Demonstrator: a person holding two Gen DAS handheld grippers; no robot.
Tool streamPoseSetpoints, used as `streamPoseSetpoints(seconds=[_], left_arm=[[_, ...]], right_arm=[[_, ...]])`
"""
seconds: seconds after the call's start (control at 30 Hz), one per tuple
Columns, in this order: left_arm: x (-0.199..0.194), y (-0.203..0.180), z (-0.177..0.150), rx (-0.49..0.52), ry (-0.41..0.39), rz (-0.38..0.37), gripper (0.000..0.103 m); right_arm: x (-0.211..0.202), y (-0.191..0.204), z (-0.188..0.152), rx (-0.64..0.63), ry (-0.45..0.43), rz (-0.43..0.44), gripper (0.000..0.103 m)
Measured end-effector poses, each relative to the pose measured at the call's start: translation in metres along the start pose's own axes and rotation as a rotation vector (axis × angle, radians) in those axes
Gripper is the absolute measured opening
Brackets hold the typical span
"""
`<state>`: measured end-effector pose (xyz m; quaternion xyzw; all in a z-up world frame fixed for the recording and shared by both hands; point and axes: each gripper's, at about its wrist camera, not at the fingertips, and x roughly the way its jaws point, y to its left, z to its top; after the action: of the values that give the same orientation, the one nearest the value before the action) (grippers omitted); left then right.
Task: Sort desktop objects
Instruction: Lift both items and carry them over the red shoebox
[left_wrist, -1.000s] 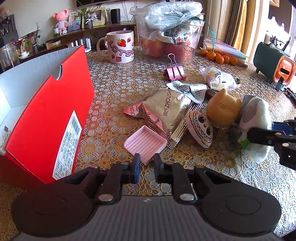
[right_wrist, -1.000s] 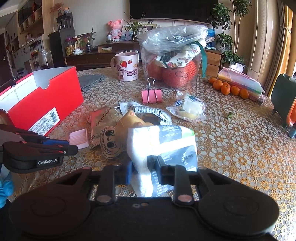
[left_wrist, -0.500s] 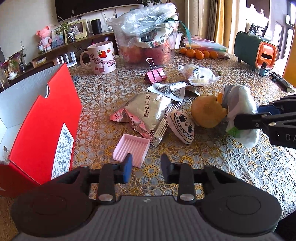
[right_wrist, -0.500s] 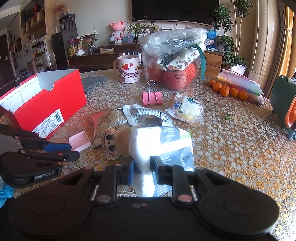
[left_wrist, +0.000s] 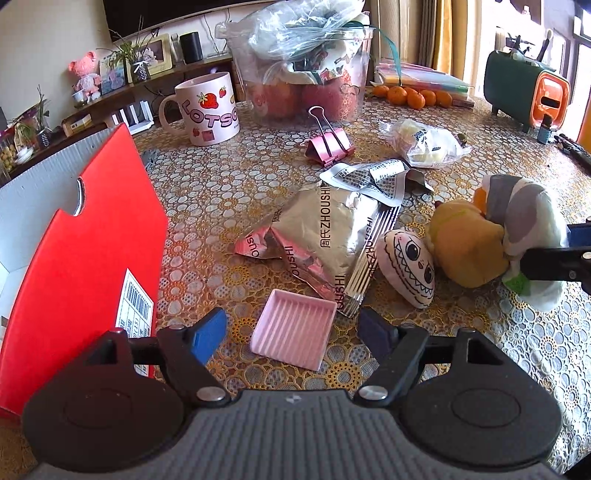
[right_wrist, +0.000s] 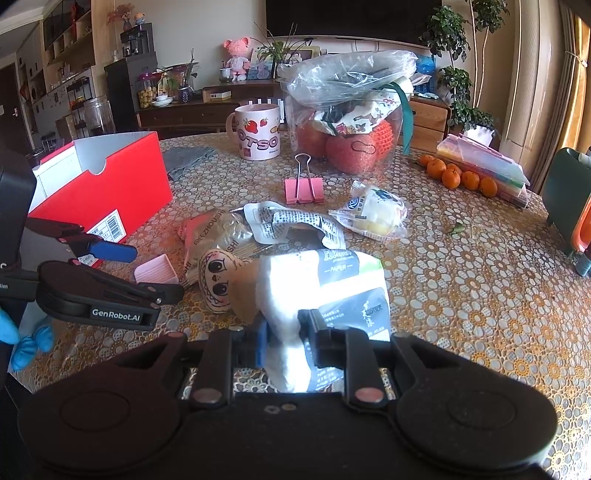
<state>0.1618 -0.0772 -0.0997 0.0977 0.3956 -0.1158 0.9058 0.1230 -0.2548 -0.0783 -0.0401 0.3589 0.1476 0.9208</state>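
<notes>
Left gripper (left_wrist: 291, 332) fingers (left_wrist: 207, 334) now wide

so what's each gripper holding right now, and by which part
The right gripper pinches the white tissue pack by its near end. The left gripper holds nothing; its jaws stand open around the pink tray.

The left wrist view sits low over the table, close behind its spread fingers, facing the pink tray (left_wrist: 293, 334) at lower centre, with the red box (left_wrist: 85, 266) filling the left edge. The right wrist view looks from further right, toward the sideboard. Both share the strawberry mug (right_wrist: 257, 132), pink binder clip (right_wrist: 303, 188) and foil snack packet (left_wrist: 332, 236).
</notes>
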Motion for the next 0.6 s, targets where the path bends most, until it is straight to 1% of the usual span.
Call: streamPoseSetpoints(seconds=[0.1,0.17,0.2,0.23,0.27,0.3,0.4,0.6], left_arm=[[0.000,0.002,-0.002,-0.025,0.003,-0.013,0.078],[0.000,0.004,-0.003,-0.050,0.009,-0.028,0.075],[-0.001,0.006,-0.003,-0.063,0.013,-0.047,0.068],[-0.002,0.005,-0.003,-0.065,0.013,-0.049,0.059],[-0.003,0.003,-0.002,-0.057,0.013,-0.050,0.054],[-0.004,0.001,-0.001,-0.047,0.014,-0.055,0.048],[-0.007,-0.005,-0.002,-0.030,0.015,-0.032,0.047],[-0.020,-0.008,-0.005,-0.059,0.008,-0.034,0.046]], right_arm=[[0.001,0.000,0.000,0.001,0.002,-0.001,0.022],[0.002,0.000,0.000,0.001,0.003,-0.002,0.022],[0.001,0.000,0.000,0.002,0.002,-0.002,0.022],[0.002,0.000,0.000,0.002,0.002,-0.003,0.022],[0.002,0.000,0.000,0.000,0.002,-0.005,0.022],[0.001,0.001,0.000,-0.002,0.001,-0.009,0.022],[0.001,0.001,0.000,-0.004,-0.001,-0.022,0.021],[-0.007,0.003,0.002,-0.007,-0.018,-0.063,0.017]])
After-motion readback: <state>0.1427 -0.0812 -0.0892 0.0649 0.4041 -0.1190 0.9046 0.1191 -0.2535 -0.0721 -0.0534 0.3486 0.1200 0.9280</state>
